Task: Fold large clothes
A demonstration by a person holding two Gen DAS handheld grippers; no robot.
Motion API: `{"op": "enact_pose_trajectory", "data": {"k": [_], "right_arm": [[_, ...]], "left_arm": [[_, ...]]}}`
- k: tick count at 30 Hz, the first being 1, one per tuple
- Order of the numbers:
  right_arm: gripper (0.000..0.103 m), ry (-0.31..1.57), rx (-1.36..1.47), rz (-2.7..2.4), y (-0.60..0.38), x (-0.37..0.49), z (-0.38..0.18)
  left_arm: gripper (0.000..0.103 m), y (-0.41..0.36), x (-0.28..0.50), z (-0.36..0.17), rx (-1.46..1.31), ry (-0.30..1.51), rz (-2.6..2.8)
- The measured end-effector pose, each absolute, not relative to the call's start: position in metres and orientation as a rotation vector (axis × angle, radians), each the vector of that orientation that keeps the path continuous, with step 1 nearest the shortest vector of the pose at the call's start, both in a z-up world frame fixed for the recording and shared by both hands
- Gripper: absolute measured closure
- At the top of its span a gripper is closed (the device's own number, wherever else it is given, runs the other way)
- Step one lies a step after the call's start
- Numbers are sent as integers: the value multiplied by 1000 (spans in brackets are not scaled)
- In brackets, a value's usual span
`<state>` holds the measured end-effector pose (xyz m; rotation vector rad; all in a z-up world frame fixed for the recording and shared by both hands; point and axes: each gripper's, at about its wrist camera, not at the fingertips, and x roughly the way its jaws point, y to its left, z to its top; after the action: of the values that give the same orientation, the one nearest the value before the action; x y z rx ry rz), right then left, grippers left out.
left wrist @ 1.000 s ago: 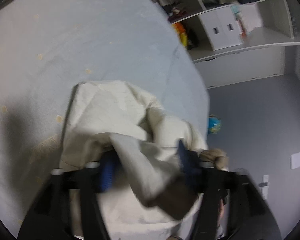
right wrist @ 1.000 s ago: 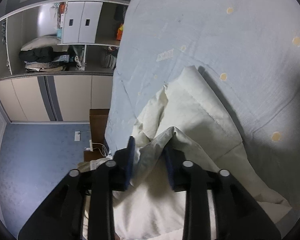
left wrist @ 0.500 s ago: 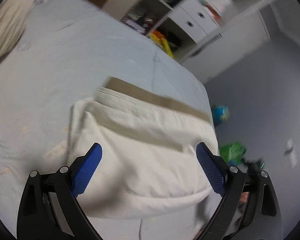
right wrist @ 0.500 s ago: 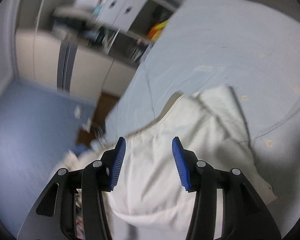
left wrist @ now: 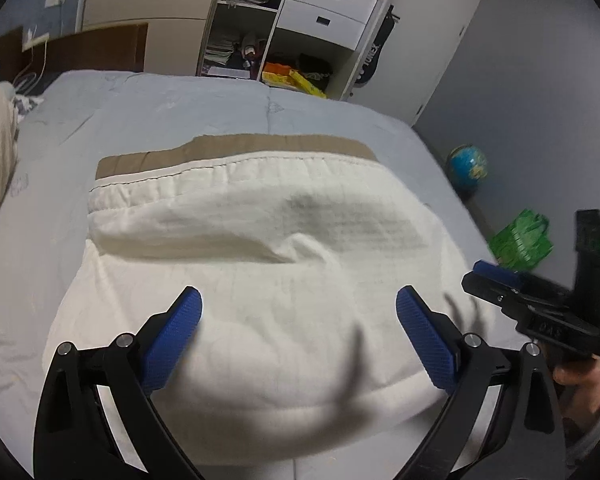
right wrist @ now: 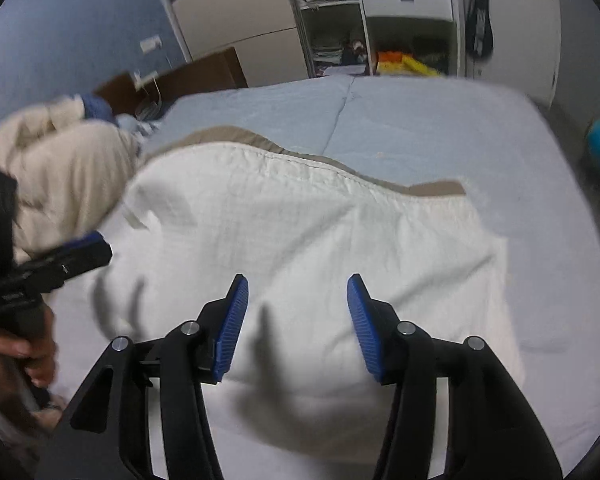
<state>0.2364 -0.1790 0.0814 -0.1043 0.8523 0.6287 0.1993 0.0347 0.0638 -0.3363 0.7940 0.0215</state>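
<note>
A cream-white garment (left wrist: pixel 260 248) with a tan band (left wrist: pixel 236 148) along its far edge lies folded on the light blue bed (left wrist: pixel 160 100). It also shows in the right wrist view (right wrist: pixel 308 232). My left gripper (left wrist: pixel 298 332) is open and empty, held above the garment's near edge. My right gripper (right wrist: pixel 296 320) is open and empty, also above the near edge. The right gripper shows at the right of the left wrist view (left wrist: pixel 496 276), and the left gripper at the left of the right wrist view (right wrist: pixel 80 252).
A cream bundle of fabric (right wrist: pixel 56 168) lies at the bed's left. Open shelves with drawers (left wrist: pixel 324 12) stand beyond the bed. A globe (left wrist: pixel 466 166) and a green bag (left wrist: pixel 520 240) are on the floor at the right.
Both grippers were shut on the garment one second ago. They have let go and opened, and pulled back. The garment now lies flat and folded on the bed.
</note>
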Motion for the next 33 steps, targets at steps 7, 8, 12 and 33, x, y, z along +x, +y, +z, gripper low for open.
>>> {"op": "enact_pose_trajectory", "data": {"k": [7, 8, 12, 33], "right_arm": [[55, 788, -251, 540, -153, 255, 50], [55, 791, -257, 525, -152, 259, 46], [55, 833, -269, 488, -149, 284, 22], [55, 919, -256, 439, -132, 336, -47]], "left_arm": [[17, 41, 248, 35, -295, 849, 67], [17, 41, 254, 32, -277, 857, 77], [21, 42, 277, 14, -191, 927, 97], [12, 51, 317, -45, -148, 1046, 137]]}}
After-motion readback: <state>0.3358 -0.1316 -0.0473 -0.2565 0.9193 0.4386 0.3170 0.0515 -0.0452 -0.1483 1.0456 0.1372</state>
